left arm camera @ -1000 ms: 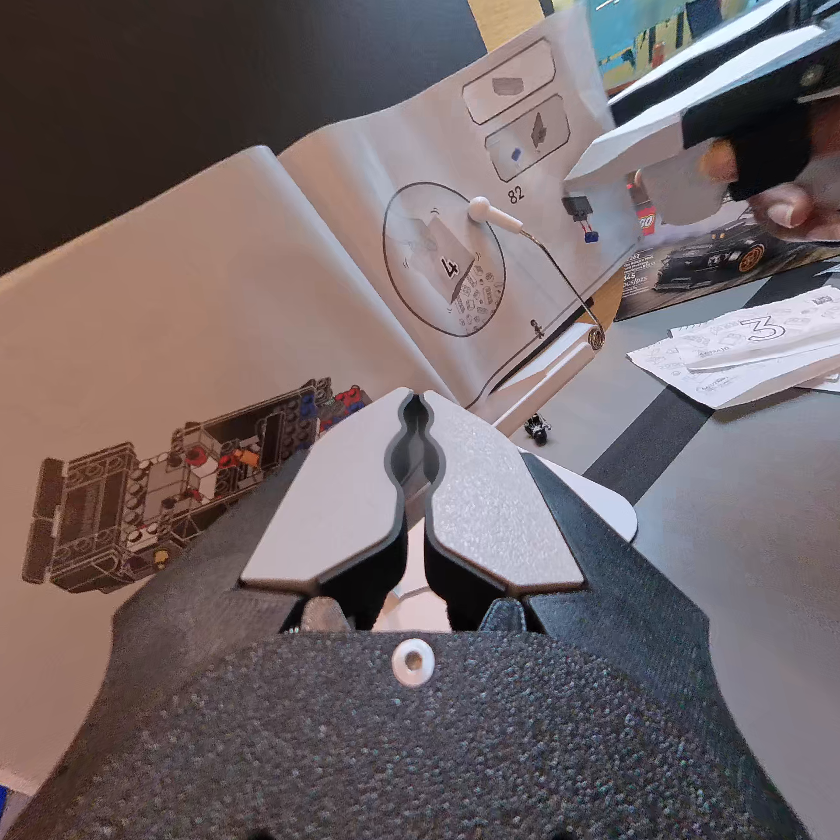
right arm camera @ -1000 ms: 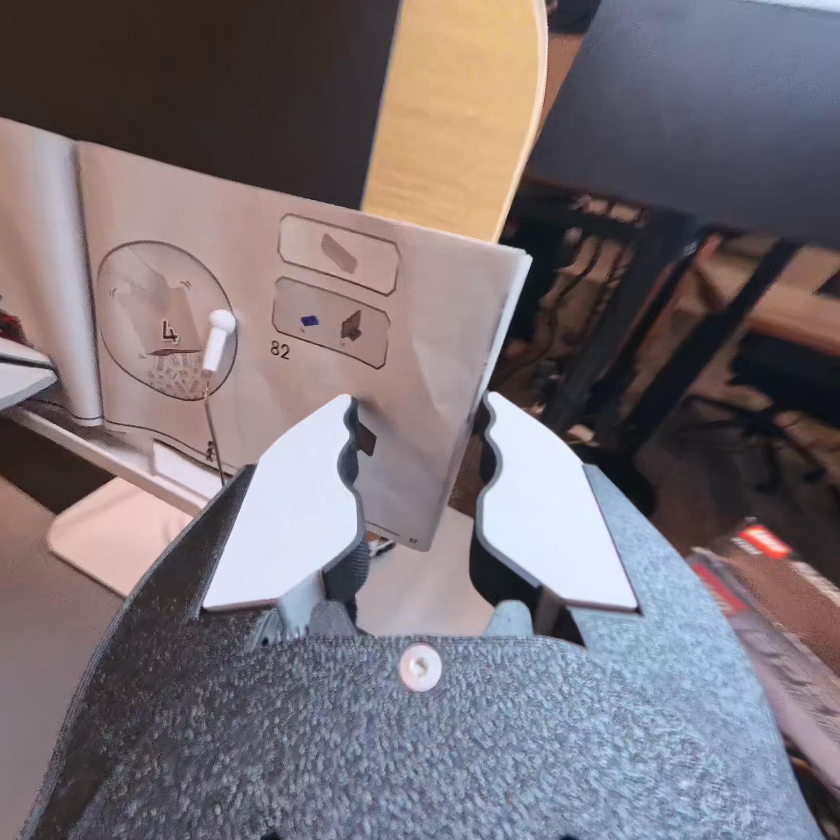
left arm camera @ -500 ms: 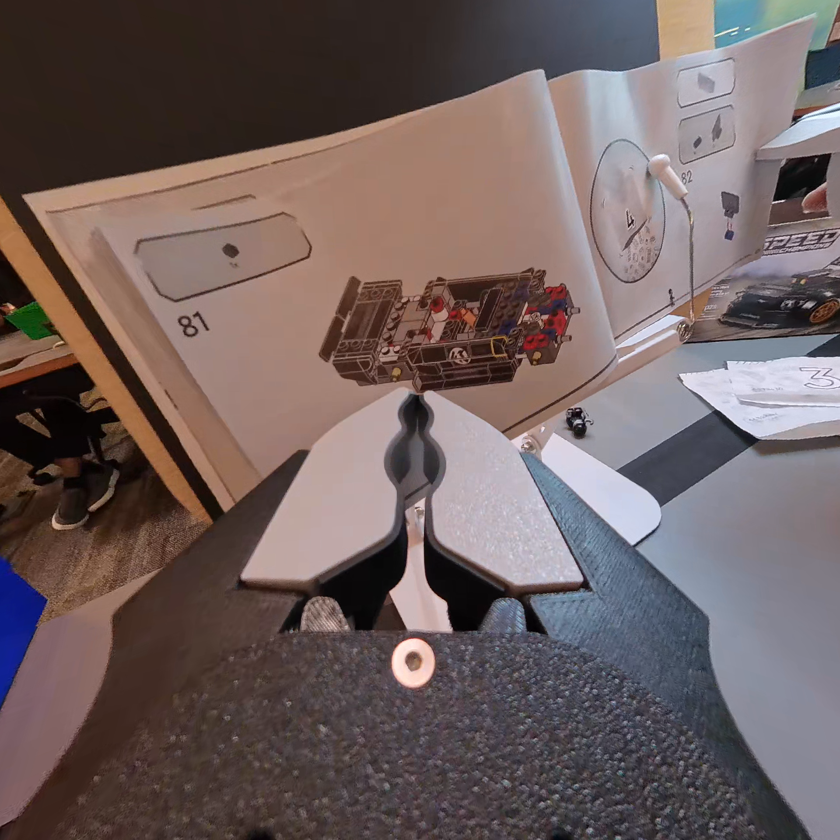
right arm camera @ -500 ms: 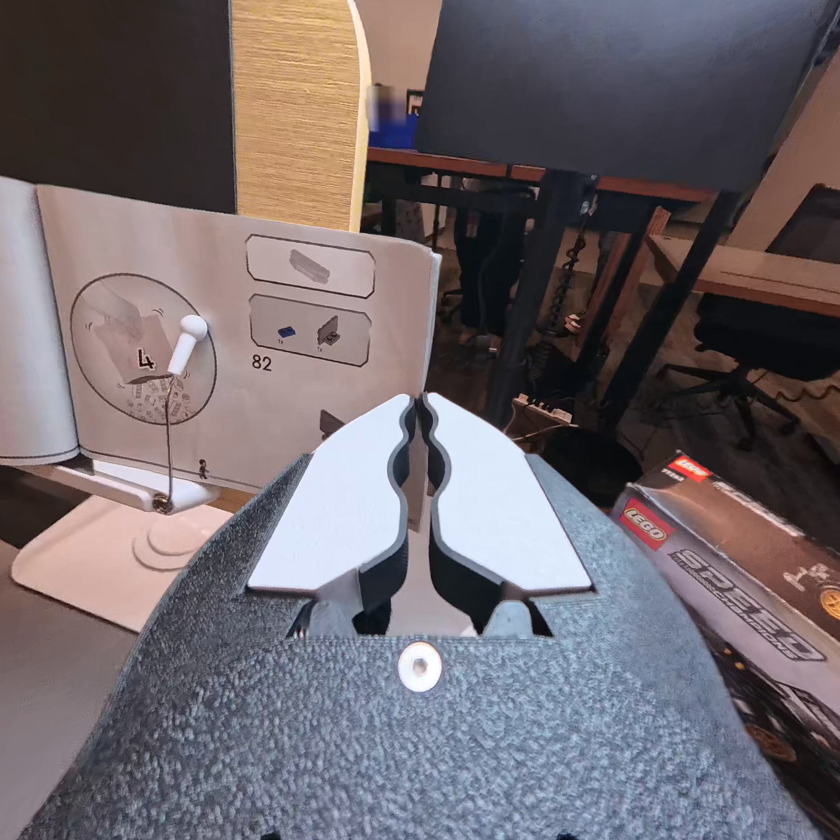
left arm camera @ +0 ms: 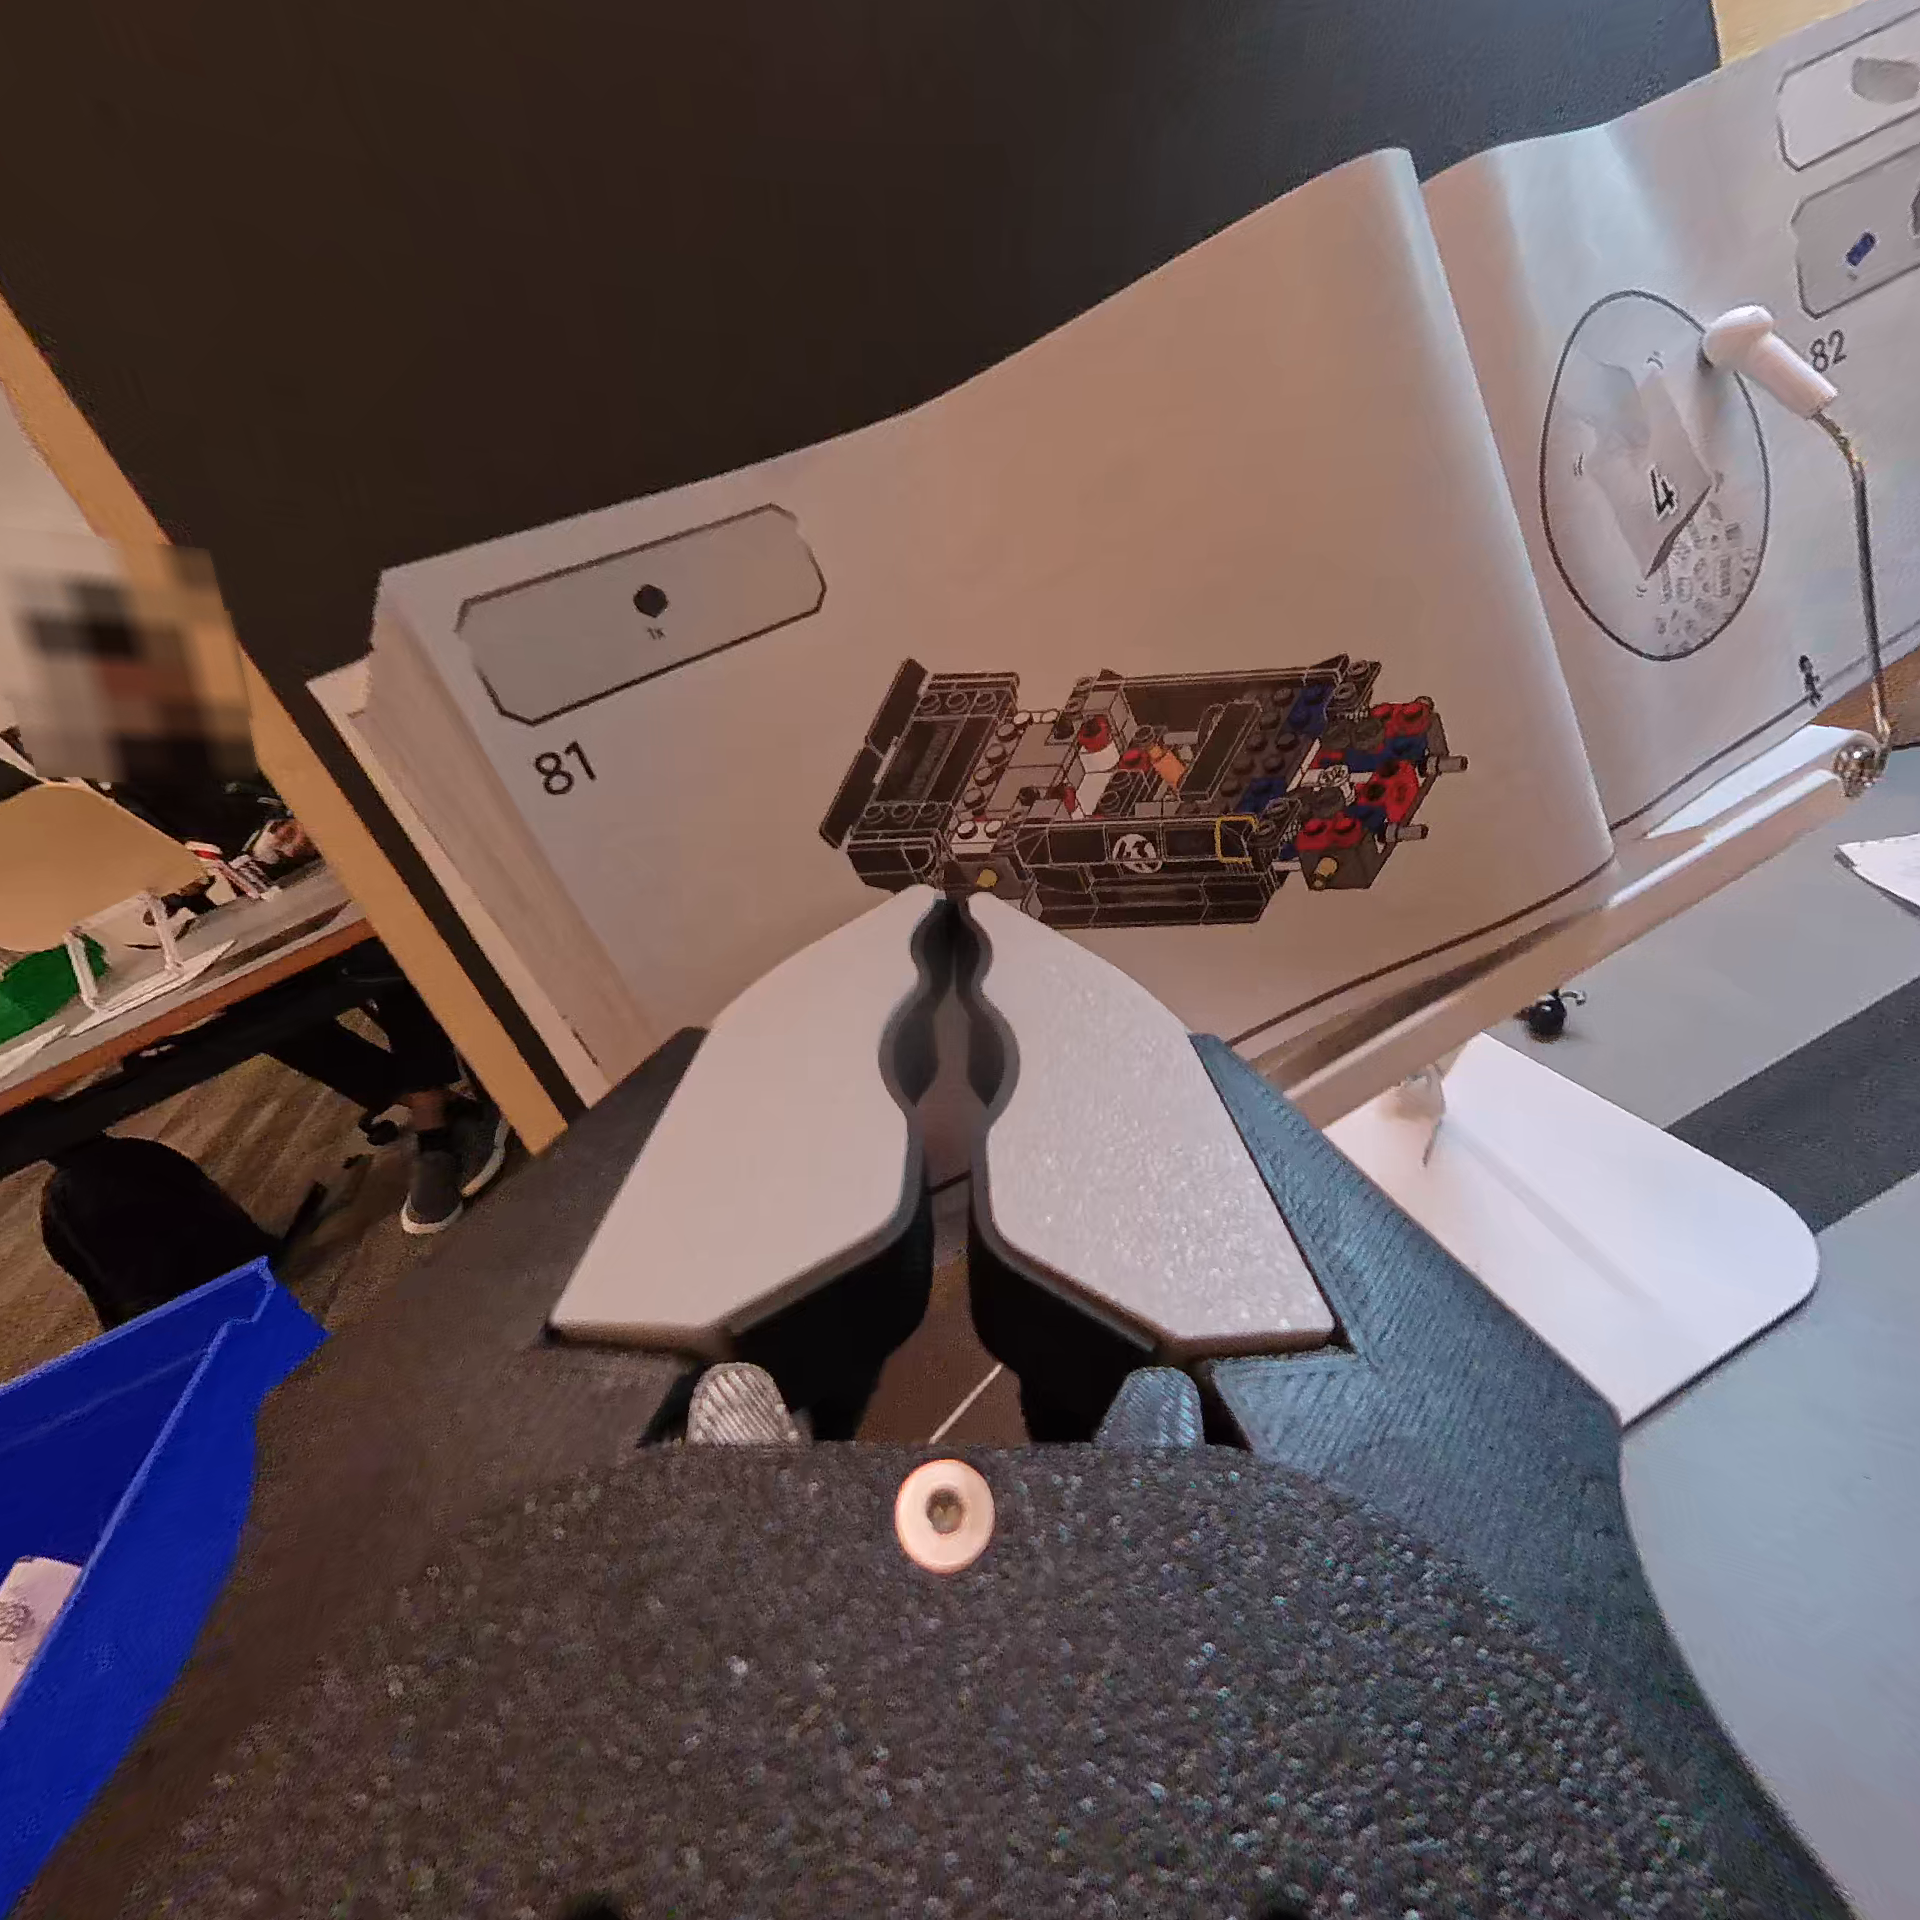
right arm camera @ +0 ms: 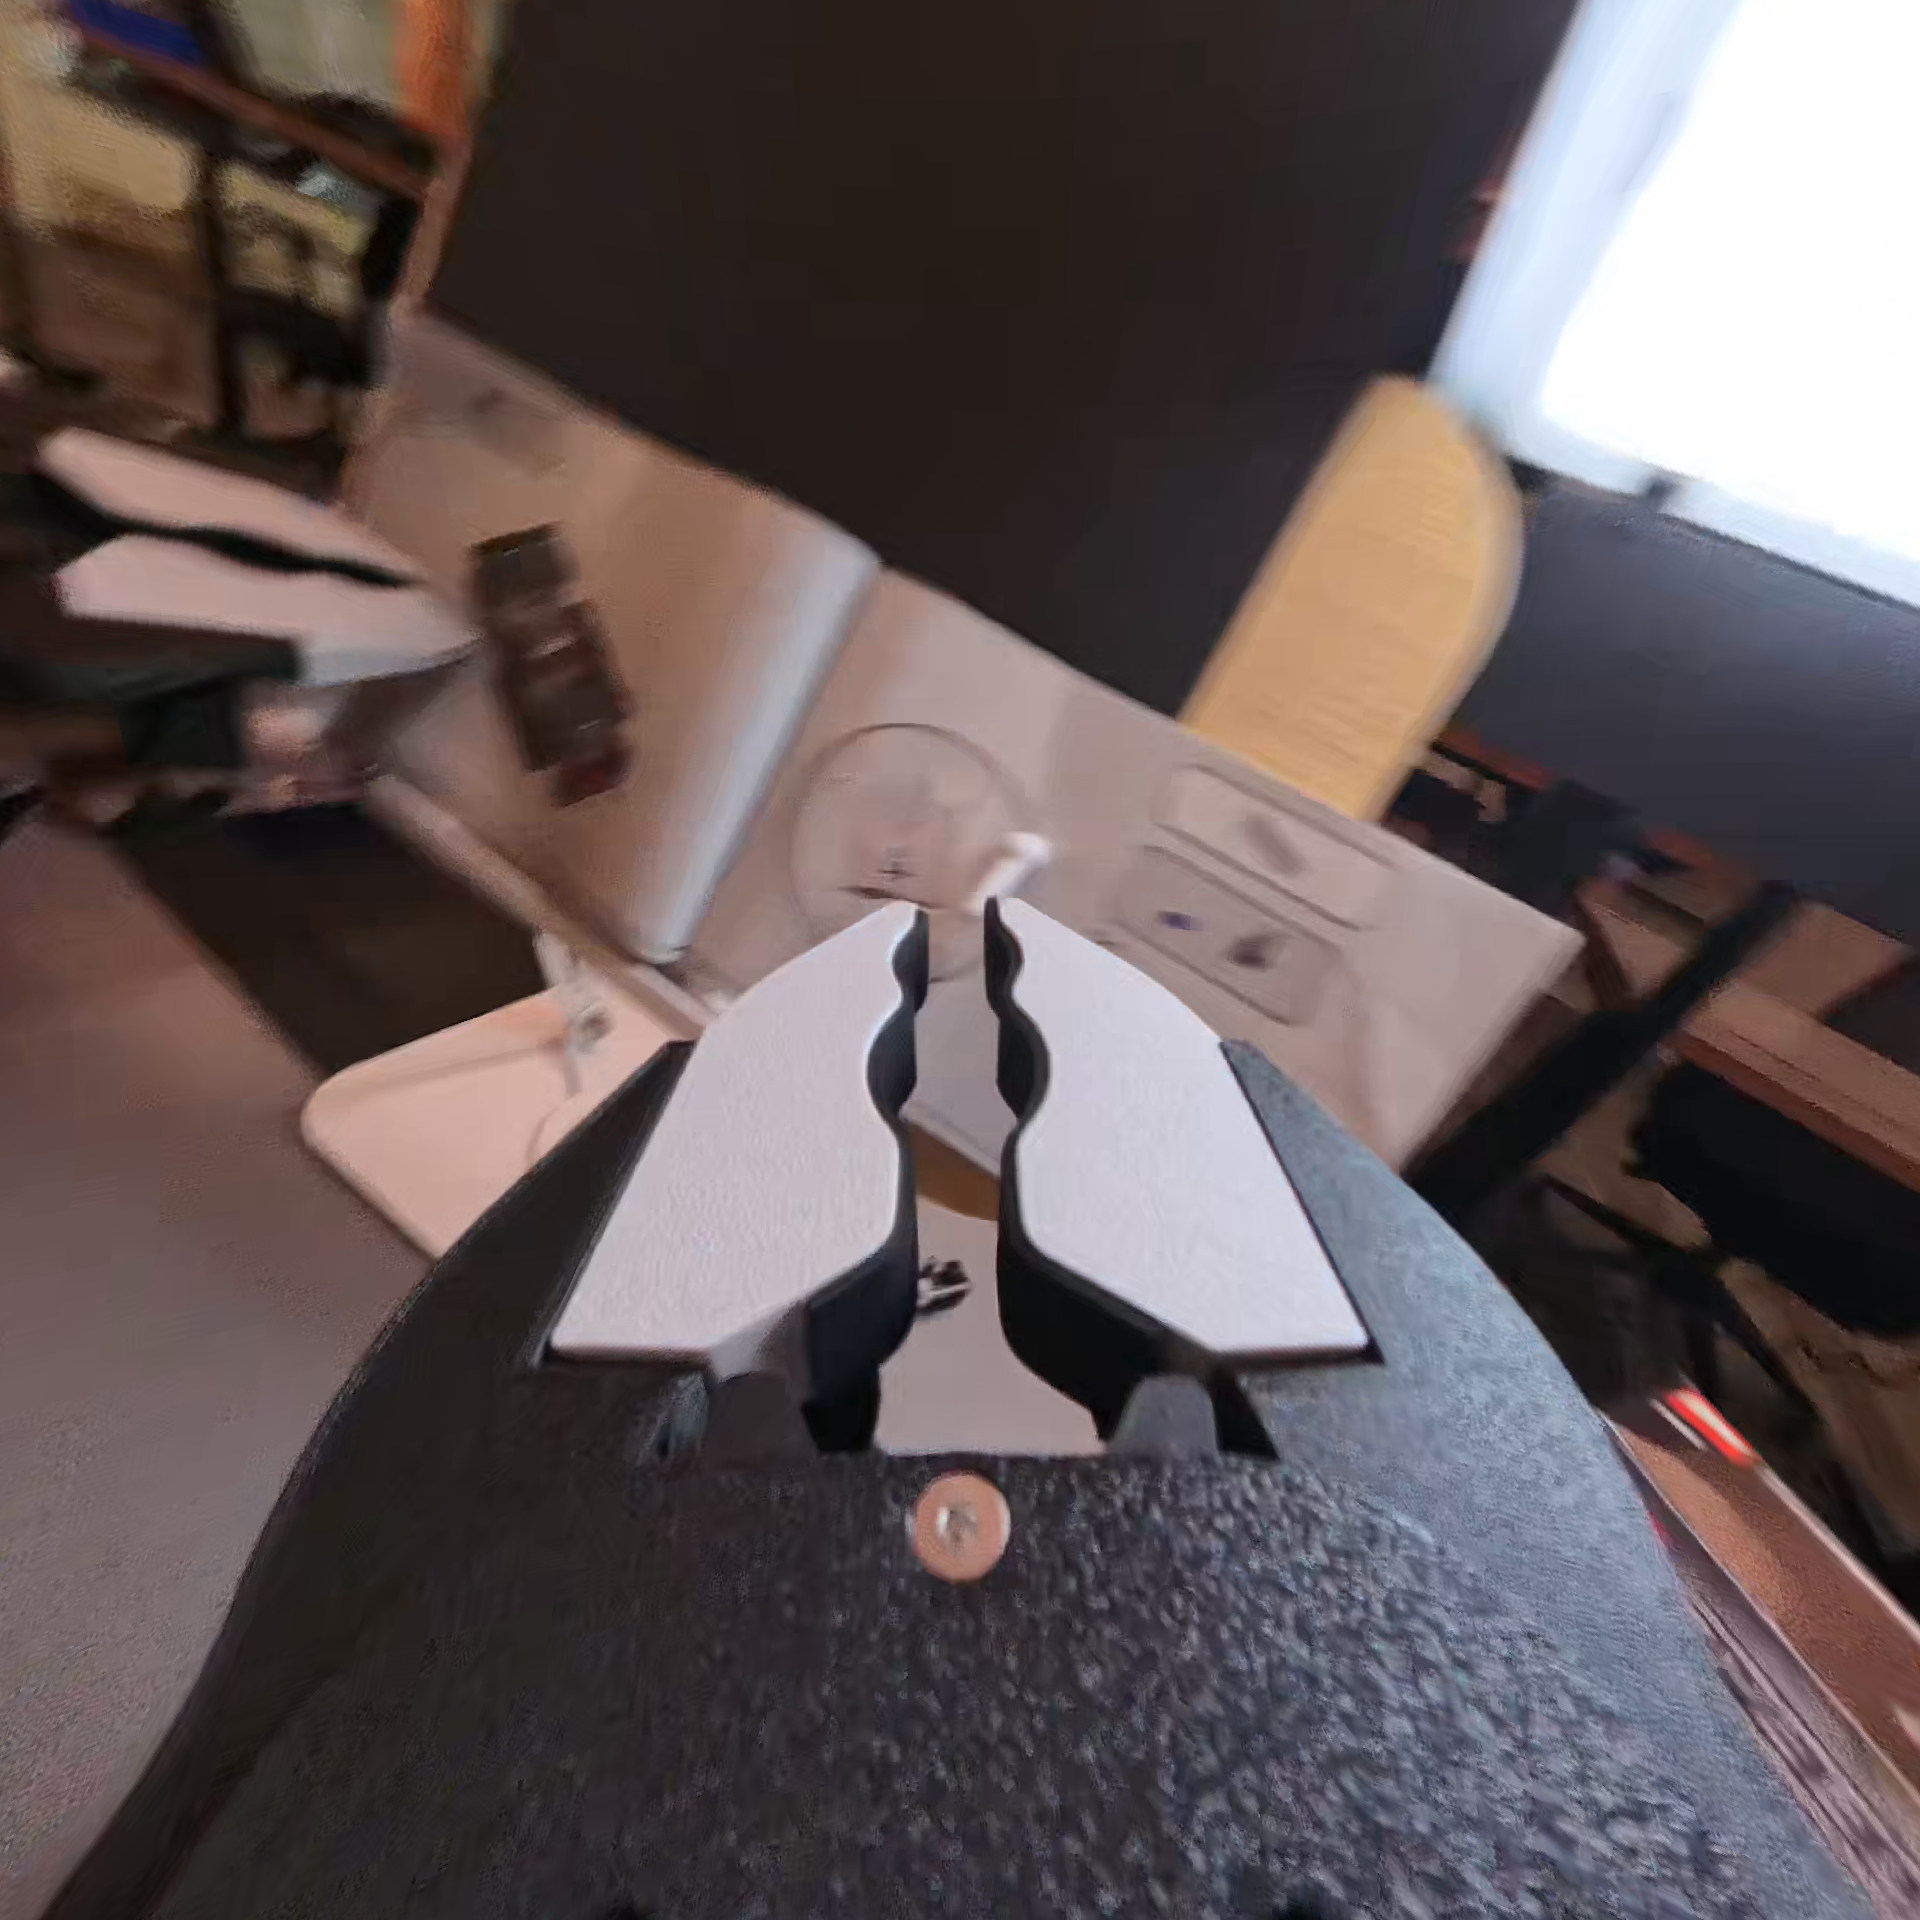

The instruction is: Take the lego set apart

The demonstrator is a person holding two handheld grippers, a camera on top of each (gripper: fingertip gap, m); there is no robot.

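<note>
No assembled lego model is in view. An open instruction booklet (left arm camera: pixel 1039 582) stands on a white stand (left arm camera: pixel 1558 1195); it also shows, blurred, in the right wrist view (right arm camera: pixel 1195 935). My left gripper (left arm camera: pixel 951 912) is shut with nothing seen between its fingers, its tips in front of the left page's lower edge. My right gripper (right arm camera: pixel 956 914) is open by a narrow gap and empty, pointing at the right page. A small black lego piece (left arm camera: pixel 1548 1013) lies on the grey table by the stand, and shows between the right fingers (right arm camera: pixel 940 1283).
A blue bin (left arm camera: pixel 114 1475) sits at the lower left. A white paper sheet (left arm camera: pixel 1886 868) lies at the right edge. The left gripper's white fingers (right arm camera: pixel 239 613) show blurred at far left. A wire page holder (left arm camera: pixel 1860 582) clips the right page. Other tables stand behind. Some 20 cm of space lies between my two pairs of fingers. The right tips stand about 25 cm off the small black lego piece (left arm camera: pixel 1548 1013).
My left gripper drew back slightly from the booklet and stayed shut. My right gripper went from open to shut, then parted slightly, and its view swung fast and blurred.
</note>
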